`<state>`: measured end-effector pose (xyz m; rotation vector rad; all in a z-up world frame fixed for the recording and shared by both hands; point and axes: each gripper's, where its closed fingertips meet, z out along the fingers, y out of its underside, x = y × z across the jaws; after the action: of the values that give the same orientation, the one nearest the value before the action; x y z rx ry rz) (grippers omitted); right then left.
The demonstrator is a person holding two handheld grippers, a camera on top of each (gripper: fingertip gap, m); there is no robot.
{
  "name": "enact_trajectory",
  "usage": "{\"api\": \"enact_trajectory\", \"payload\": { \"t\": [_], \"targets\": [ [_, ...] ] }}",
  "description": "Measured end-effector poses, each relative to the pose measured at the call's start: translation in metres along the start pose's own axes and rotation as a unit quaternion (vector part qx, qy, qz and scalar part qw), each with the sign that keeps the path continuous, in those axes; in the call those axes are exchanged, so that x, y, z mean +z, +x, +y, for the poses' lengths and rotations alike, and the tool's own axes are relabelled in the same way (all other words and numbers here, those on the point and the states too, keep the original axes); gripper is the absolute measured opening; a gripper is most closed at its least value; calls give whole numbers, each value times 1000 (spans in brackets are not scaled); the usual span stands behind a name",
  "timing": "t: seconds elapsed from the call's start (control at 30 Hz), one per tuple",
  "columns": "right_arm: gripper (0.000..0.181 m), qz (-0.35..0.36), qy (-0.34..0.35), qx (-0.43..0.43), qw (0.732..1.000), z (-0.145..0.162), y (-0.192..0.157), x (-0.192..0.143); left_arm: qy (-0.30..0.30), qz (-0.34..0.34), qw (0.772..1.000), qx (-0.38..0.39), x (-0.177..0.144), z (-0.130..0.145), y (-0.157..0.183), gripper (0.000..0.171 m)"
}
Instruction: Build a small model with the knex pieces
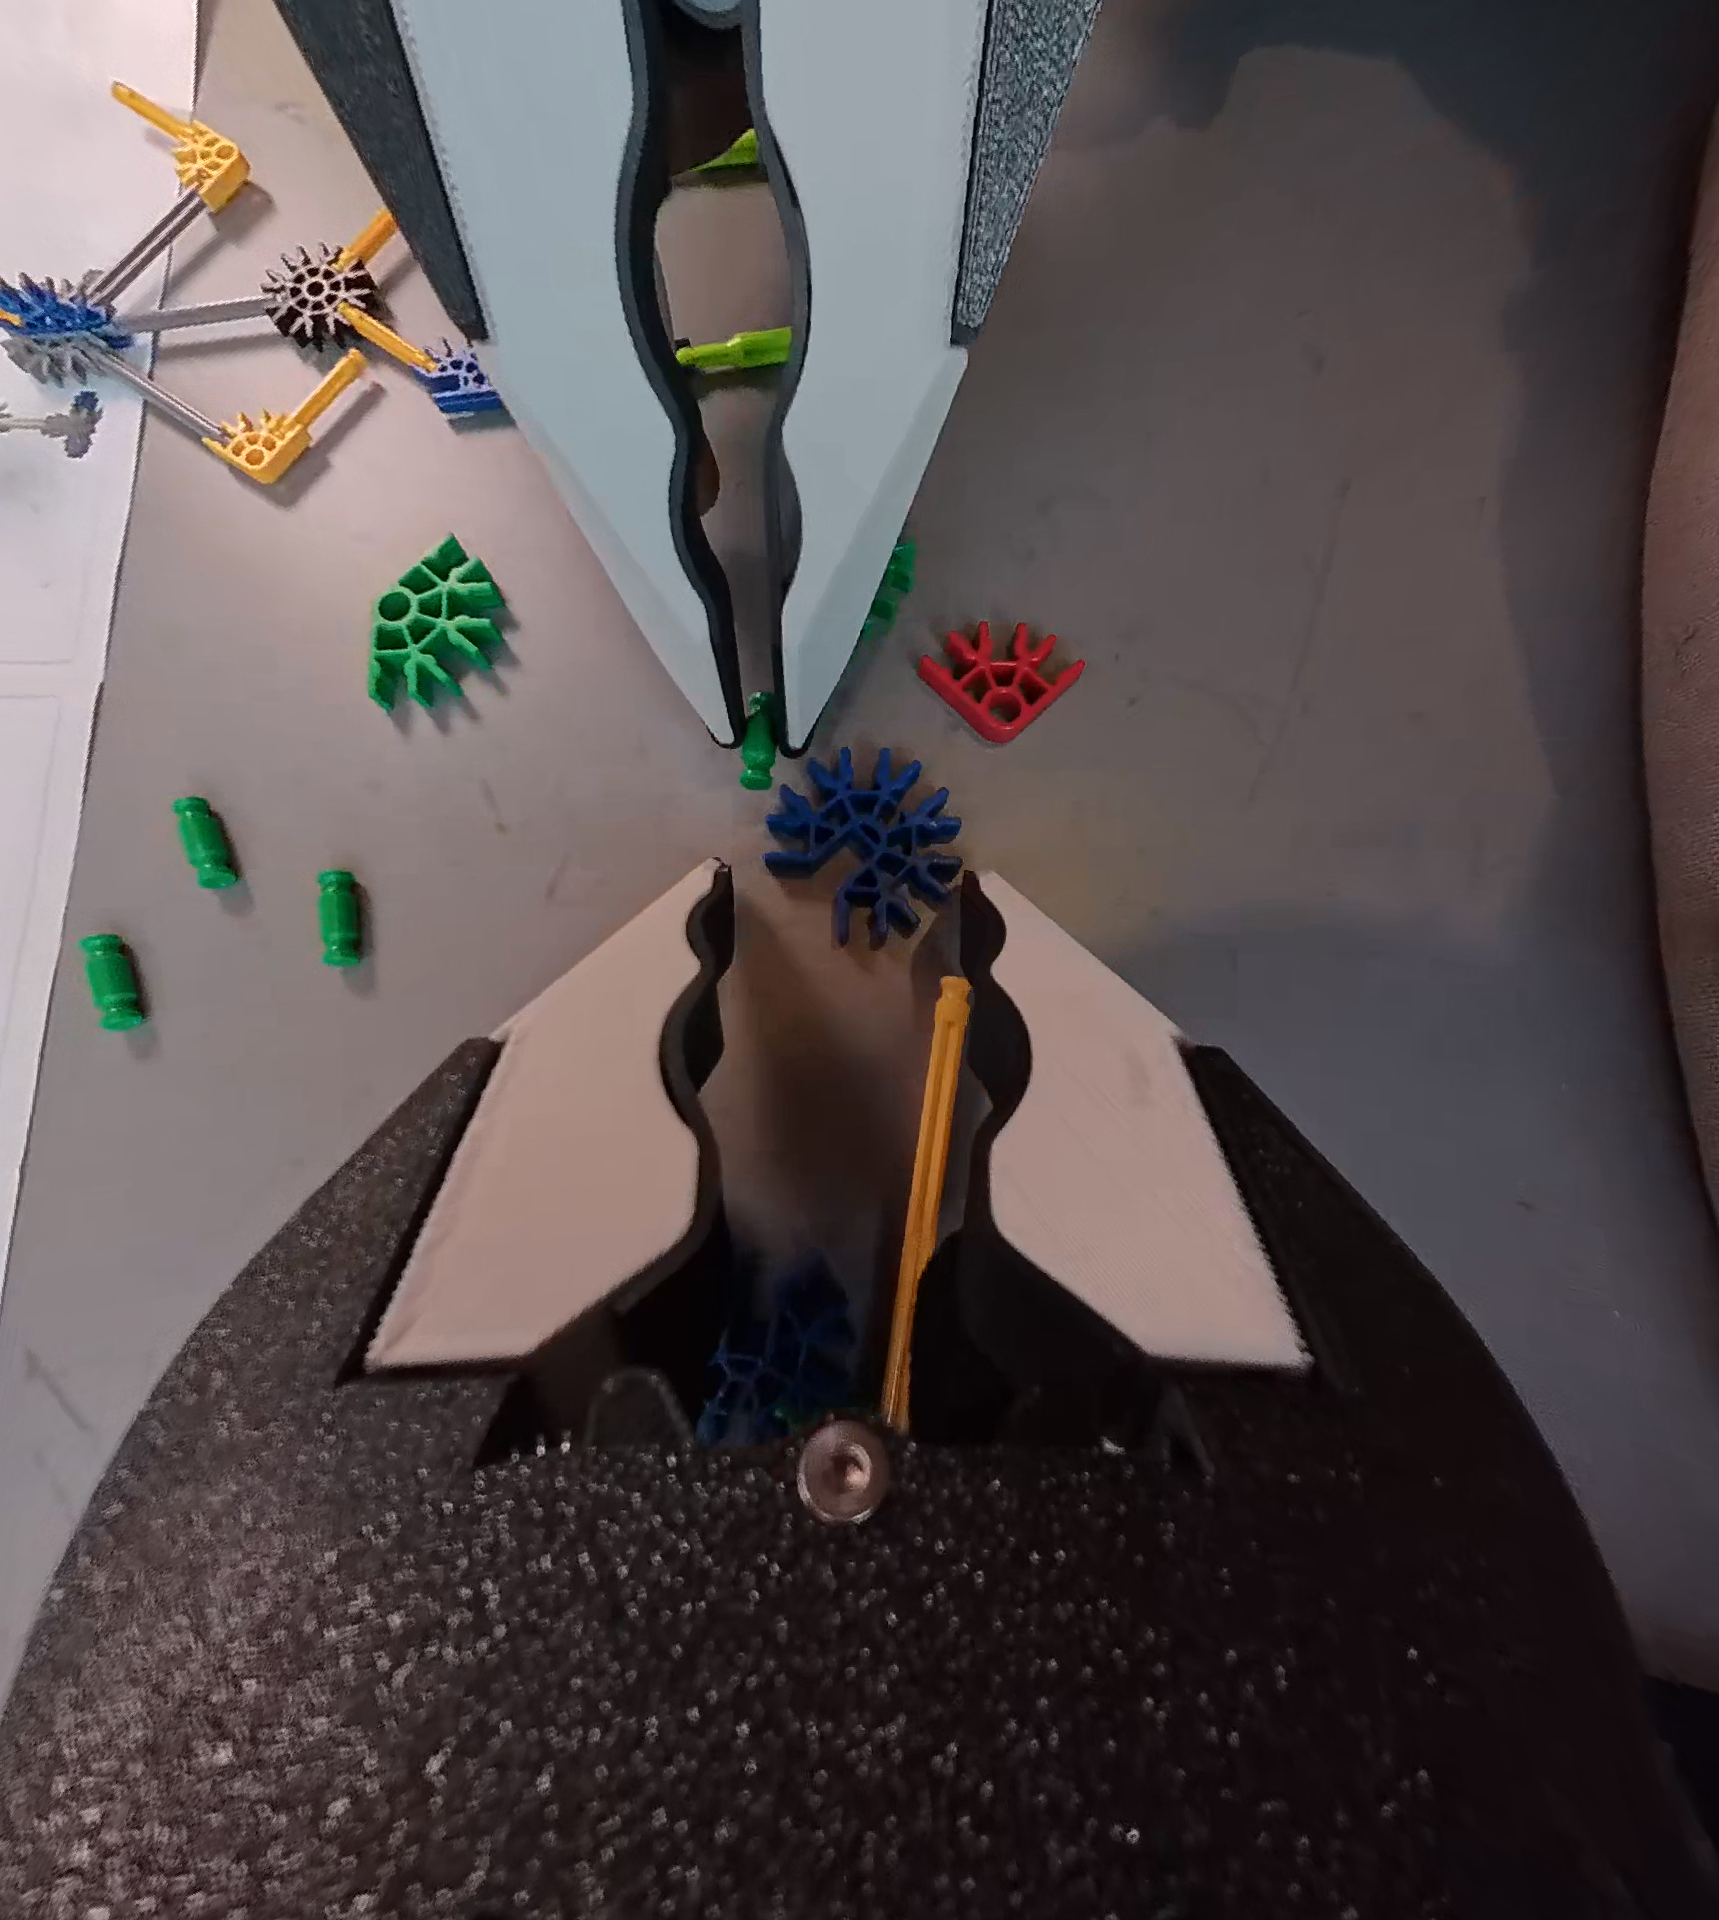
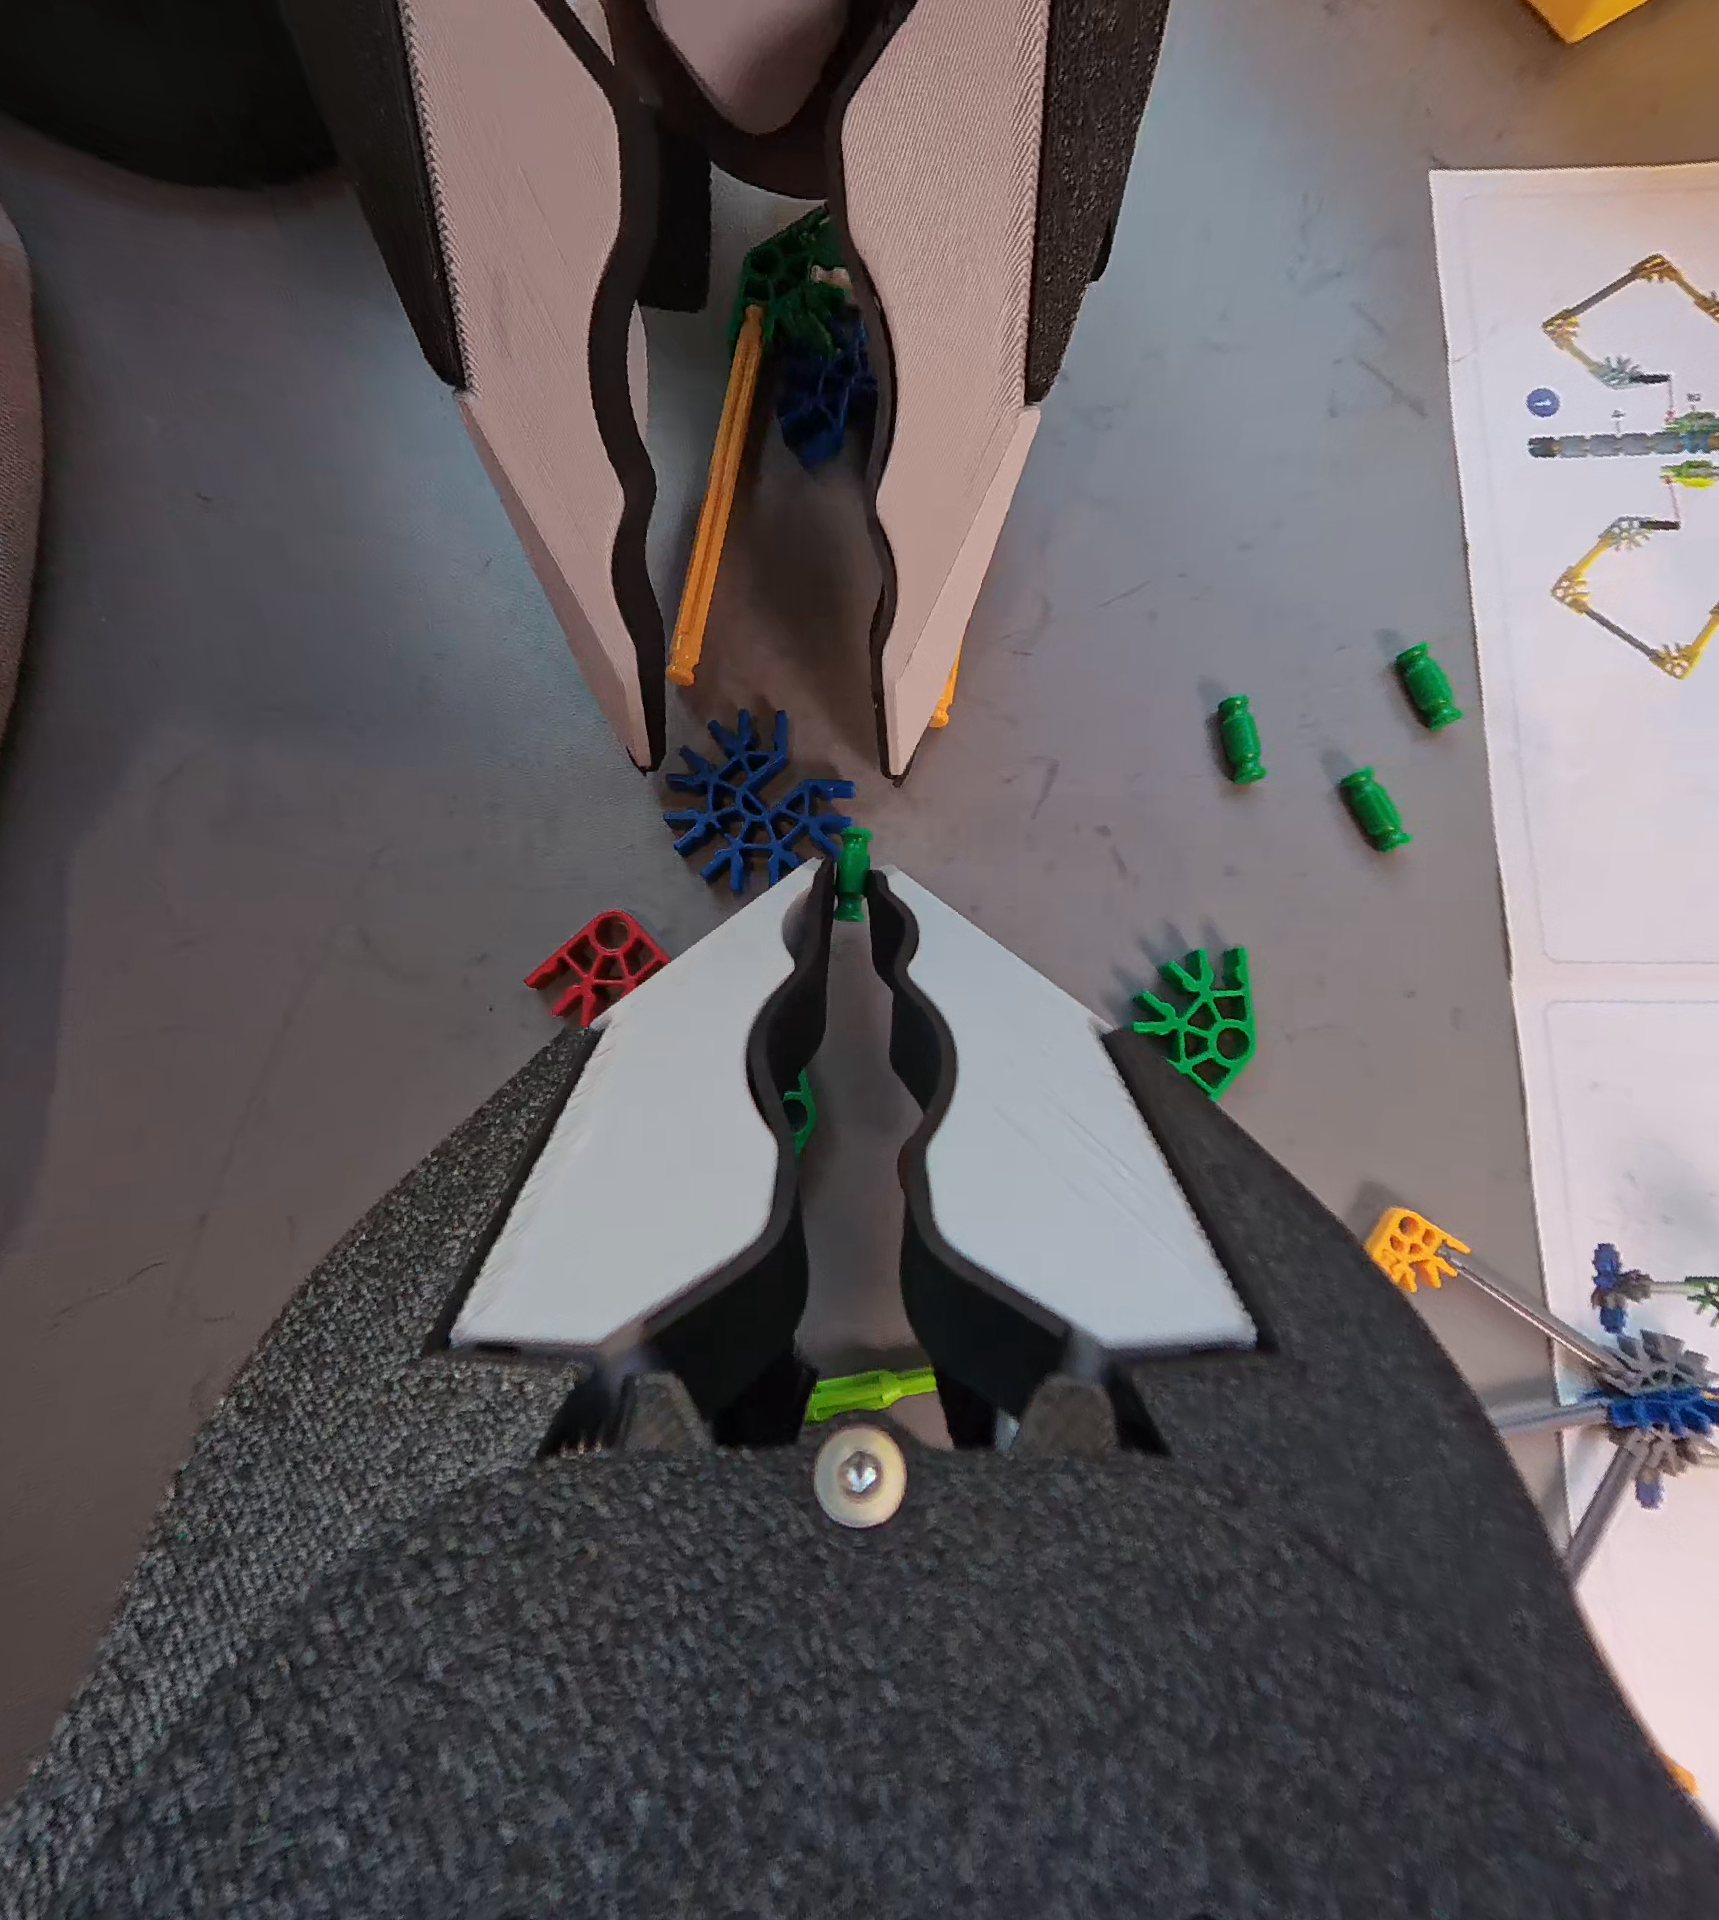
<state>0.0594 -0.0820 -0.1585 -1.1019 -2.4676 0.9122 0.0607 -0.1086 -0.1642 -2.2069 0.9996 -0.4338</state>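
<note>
pinching a short green rod (image 2: 853, 873) lengthwise, right tongs (image 2: 850, 871) closed.

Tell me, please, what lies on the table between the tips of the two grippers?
The blue snowflake connector lies there, beside the small green rod pinched by the right gripper. Both views show it.

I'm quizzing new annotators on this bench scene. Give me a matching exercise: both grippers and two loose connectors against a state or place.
1 right gripper
2 left gripper
3 red connector
4 loose blue connector

A open
B on the table between the two grippers' tips
C shut on a short green rod
D on the table beside a right gripper finger

Pairs: 1-C, 2-A, 3-D, 4-B
</note>
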Motion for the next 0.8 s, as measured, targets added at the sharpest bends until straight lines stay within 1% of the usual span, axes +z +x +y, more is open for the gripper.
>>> {"api": "enact_trajectory", "payload": {
  "t": [0.07, 0.1, 0.27, 0.57, 0.8],
  "targets": [
    [5, 1, -3, -1, 1000, 0, 1, 1, -7, -5, 1000, 2, 1, 2, -1, 38],
    [5, 1, -3, -2, 1000, 0, 0, 1, -6, 0, 1000, 5, 1, 3, 0, 32],
    [5, -3, -4, -4, 1000, 1, 0, 0, 3, 12, 1000, 10, 1, 3, 3, 23],
    [5, 2, -8, -5, 1000, 2, 2, 0, 10, 17, 1000, 15, 2, 3, 3, 22],
    [5, -18, -18, -6, 1000, 8, -6, -2, 15, 21, 1000, 14, 2, 3, 3, 22]
  ]
}}
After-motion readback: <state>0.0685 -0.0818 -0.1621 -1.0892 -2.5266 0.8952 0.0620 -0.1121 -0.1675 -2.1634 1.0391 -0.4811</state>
